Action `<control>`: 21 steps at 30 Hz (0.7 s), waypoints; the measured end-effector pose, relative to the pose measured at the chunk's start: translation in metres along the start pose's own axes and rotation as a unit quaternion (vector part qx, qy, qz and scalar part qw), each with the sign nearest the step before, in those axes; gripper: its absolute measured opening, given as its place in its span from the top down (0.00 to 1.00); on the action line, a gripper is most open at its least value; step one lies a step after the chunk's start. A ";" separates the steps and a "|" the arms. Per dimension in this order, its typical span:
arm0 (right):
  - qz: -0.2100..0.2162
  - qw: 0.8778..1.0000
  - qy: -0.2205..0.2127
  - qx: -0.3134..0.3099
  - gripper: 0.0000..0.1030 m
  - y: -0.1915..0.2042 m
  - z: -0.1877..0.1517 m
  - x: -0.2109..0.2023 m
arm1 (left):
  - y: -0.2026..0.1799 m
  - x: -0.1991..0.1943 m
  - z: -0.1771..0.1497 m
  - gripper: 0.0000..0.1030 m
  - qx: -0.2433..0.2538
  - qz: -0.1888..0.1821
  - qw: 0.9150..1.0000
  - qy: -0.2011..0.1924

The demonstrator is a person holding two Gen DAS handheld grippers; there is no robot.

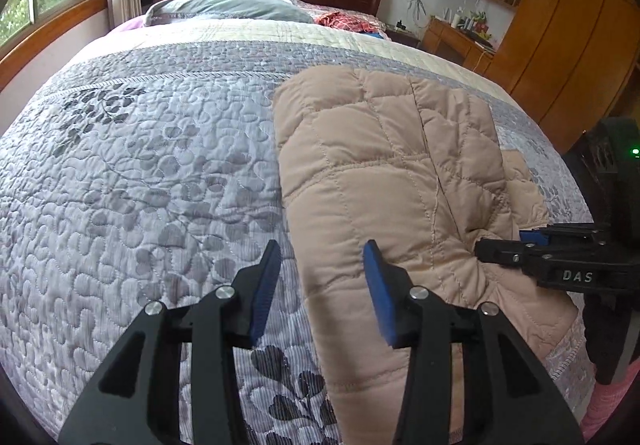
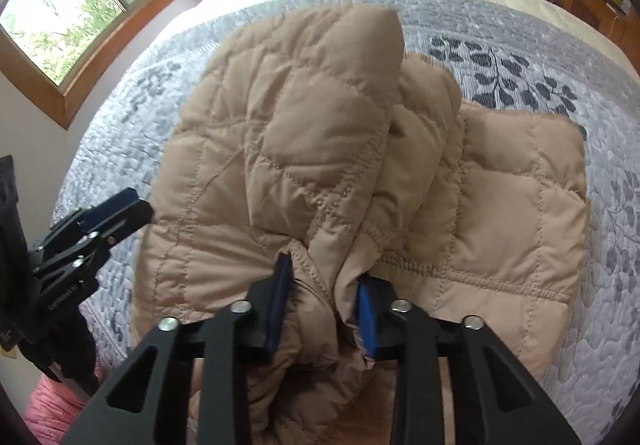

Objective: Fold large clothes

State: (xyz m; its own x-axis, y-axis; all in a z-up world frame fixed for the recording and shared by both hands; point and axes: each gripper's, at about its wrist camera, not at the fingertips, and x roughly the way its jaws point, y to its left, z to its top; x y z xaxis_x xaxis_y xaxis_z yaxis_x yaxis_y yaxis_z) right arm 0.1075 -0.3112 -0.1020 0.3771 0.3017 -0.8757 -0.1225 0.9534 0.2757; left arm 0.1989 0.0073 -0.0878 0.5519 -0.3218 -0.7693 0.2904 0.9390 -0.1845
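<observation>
Garment: a beige quilted padded jacket (image 2: 320, 149) is laid, partly folded, on the grey leaf-patterned quilted bedspread (image 1: 132, 173).
Right hand-held gripper (image 2: 326, 301): its blue pads are closed on a bunched fold of the jacket at the edge nearest the camera.
Left hand-held gripper (image 1: 322, 285): its jaws are held apart and empty over the jacket's left edge.
Technique: the pinched fold is best carried across the jacket in one flat sweep, the far edge being steadied.
Texture: puffy, stitched in squares, springy; rebound is likely.
Bedspread: soft, embossed.
</observation>
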 end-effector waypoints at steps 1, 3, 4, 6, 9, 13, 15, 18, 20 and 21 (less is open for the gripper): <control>0.001 1.000 -0.003 -0.003 0.76 0.000 -0.001 -0.003 | 0.001 -0.003 0.001 0.59 -0.001 0.002 1.000 -0.004; 0.006 1.000 -0.010 -0.008 0.79 0.000 -0.001 -0.013 | 0.001 -0.007 0.002 0.59 -0.001 0.006 1.000 -0.012; 0.010 1.000 -0.014 -0.010 0.79 0.000 0.000 -0.017 | 0.001 -0.011 0.003 0.59 0.000 0.007 1.000 -0.017; 0.017 0.999 -0.025 -0.016 0.80 0.003 -0.001 -0.029 | 0.000 -0.017 0.004 0.59 0.001 0.007 1.000 -0.026; 0.028 0.998 -0.042 -0.029 0.81 0.005 -0.001 -0.050 | -0.004 -0.026 0.007 0.59 0.003 0.004 0.999 -0.038; 0.034 0.996 -0.070 -0.047 0.82 0.012 -0.001 -0.079 | -0.012 -0.035 0.008 0.59 0.008 0.000 0.999 -0.048; 0.035 0.994 -0.085 -0.053 0.82 0.015 -0.001 -0.094 | -0.016 -0.038 0.009 0.59 0.010 -0.003 0.999 -0.052; 0.034 0.992 -0.105 -0.052 0.82 0.010 -0.004 -0.114 | -0.024 -0.039 0.012 0.59 0.015 -0.007 0.998 -0.054; 0.031 0.992 -0.114 -0.044 0.82 0.001 -0.006 -0.124 | -0.031 -0.038 0.014 0.59 0.019 -0.010 0.998 -0.053; 0.030 0.992 -0.115 -0.040 0.82 -0.003 -0.007 -0.125 | -0.034 -0.038 0.015 0.59 0.023 -0.012 0.998 -0.053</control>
State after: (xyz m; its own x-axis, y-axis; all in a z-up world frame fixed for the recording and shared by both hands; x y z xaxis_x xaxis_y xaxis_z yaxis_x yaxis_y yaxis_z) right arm 0.0545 -0.3515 0.0043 0.5662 0.3586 -0.7422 -0.2192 0.9335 0.2839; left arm 0.1796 -0.0147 -0.0434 0.6240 -0.3567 -0.6952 0.3380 0.9254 -0.1714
